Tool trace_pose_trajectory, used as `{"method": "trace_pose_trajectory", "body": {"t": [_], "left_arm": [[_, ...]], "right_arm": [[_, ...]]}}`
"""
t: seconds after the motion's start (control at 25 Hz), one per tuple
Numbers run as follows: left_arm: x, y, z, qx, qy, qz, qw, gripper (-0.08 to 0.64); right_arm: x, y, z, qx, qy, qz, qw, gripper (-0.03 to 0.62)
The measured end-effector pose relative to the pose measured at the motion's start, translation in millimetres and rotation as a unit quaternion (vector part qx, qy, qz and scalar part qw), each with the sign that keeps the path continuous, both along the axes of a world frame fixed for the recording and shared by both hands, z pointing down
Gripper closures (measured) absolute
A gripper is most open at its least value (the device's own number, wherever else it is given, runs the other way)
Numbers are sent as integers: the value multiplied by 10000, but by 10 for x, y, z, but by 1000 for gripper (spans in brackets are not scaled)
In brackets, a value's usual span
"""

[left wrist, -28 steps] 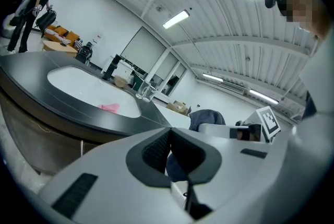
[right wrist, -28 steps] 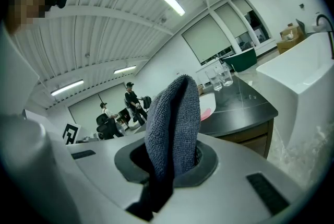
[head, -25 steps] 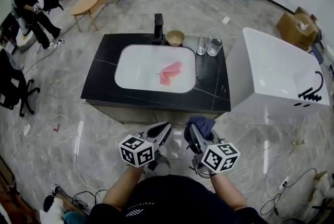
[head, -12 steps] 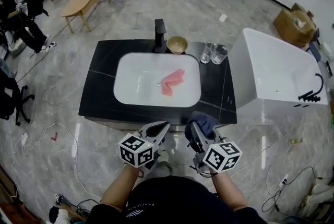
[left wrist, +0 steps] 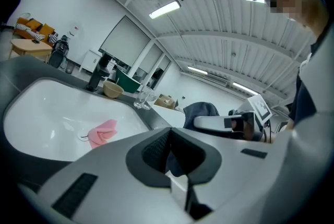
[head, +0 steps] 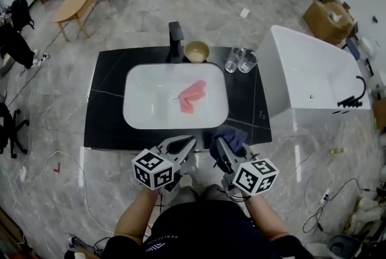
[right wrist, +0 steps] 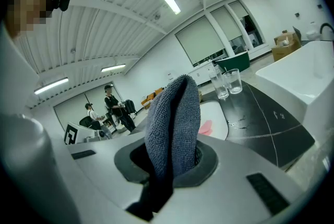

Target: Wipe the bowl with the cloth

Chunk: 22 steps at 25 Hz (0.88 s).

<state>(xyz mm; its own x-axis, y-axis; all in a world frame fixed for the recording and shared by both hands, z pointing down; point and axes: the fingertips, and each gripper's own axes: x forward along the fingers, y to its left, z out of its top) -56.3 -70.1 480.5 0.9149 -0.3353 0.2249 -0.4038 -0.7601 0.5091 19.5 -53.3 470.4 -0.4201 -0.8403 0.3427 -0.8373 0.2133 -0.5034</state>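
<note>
Both hands are closing in on the black tabletop [head: 247,108]; its near edge is now lying just ahead of the tips, where a second ago it was lying well ahead; the left gripper [head: 188,145] is riding closed on nothing; the right gripper [head: 221,151] is clamping the grey-blue cloth [head: 233,136], which is standing up between its jaws; the bowl [head: 197,51] is sitting well ahead of both, past the white sink [head: 143,108], just right of the tap [head: 175,40]; a pink rag [head: 192,95] is lying in the sink between; the wiping, I judge, is not yet starting, and the approach is bringing the bowl towards reach.
</note>
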Motion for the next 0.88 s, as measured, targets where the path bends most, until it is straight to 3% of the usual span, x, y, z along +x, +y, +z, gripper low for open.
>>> {"method": "trace_pose_trajectory", "body": {"t": [0.32, 0.68, 0.88], "left_arm": [[105, -162, -85, -9, 240, 30, 9997, 560], [373, -643, -201, 285, 178, -56, 9994, 558], [654, -942, -179, 558, -67, -224, 9982, 559]], "right_arm": [[147, -320, -60, 118, 29, -38, 9999, 529], [343, -878, -166, 310, -75, -511, 9982, 529], [609, -1140, -167, 306, -158, -641, 9974, 529]]}}
